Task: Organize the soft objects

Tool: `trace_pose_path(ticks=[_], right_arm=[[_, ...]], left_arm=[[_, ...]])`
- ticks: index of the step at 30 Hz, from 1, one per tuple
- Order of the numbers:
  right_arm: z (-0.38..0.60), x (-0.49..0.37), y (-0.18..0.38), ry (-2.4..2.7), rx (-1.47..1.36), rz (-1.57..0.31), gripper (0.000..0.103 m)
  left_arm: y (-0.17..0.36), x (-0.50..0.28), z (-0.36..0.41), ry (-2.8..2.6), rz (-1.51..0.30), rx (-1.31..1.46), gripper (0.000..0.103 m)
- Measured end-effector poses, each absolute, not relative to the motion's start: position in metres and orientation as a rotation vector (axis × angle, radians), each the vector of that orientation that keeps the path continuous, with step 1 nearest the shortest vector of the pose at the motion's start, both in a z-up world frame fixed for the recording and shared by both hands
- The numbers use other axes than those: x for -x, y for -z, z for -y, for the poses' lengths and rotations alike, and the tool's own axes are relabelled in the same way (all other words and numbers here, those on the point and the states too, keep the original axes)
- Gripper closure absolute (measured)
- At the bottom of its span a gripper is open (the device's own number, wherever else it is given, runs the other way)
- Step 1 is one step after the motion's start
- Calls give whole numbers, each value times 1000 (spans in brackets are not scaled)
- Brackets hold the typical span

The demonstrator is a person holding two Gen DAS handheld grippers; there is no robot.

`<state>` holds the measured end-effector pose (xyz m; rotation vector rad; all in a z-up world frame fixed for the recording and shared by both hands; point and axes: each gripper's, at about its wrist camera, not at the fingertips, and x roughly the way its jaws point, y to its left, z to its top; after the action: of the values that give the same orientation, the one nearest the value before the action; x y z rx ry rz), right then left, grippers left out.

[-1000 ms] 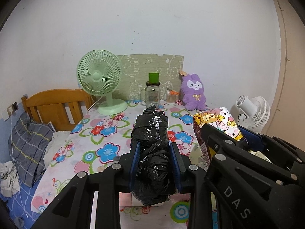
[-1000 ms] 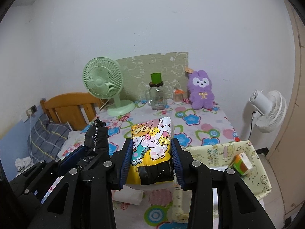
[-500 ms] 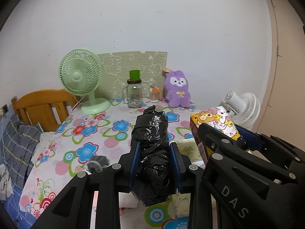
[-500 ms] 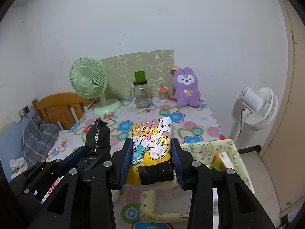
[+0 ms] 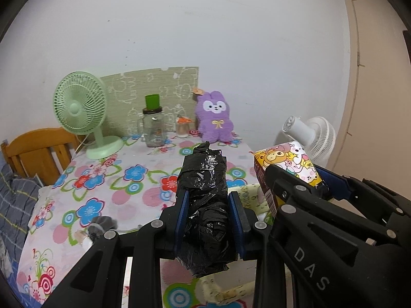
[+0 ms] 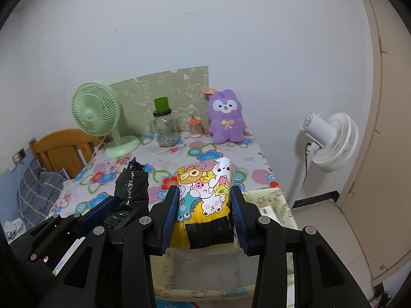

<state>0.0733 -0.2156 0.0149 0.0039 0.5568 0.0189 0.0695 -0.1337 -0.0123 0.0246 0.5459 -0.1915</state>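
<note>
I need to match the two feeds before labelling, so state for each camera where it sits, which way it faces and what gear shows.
Left wrist: on the left gripper, facing the wall across the floral table; its jaws clamp a black plastic bundle, right gripper alongside.
Right wrist: on the right gripper, facing likewise; its jaws clamp a cartoon-print pack, left gripper alongside.
Shared: green fan, glass jar, purple plush bunny, white fan.

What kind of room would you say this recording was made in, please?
Most likely a small bedroom: a wooden bed frame with a plaid pillow stands beside a table under a floral cloth, where a purple plush bunny and a green desk fan sit.
</note>
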Motion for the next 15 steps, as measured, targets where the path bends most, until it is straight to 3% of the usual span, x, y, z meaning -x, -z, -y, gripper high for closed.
trace_pose_path(ticks=[15], right_arm=[[253, -81, 1, 71, -33, -601, 59]], left_arm=[[30, -87, 172, 295, -601, -67, 71]])
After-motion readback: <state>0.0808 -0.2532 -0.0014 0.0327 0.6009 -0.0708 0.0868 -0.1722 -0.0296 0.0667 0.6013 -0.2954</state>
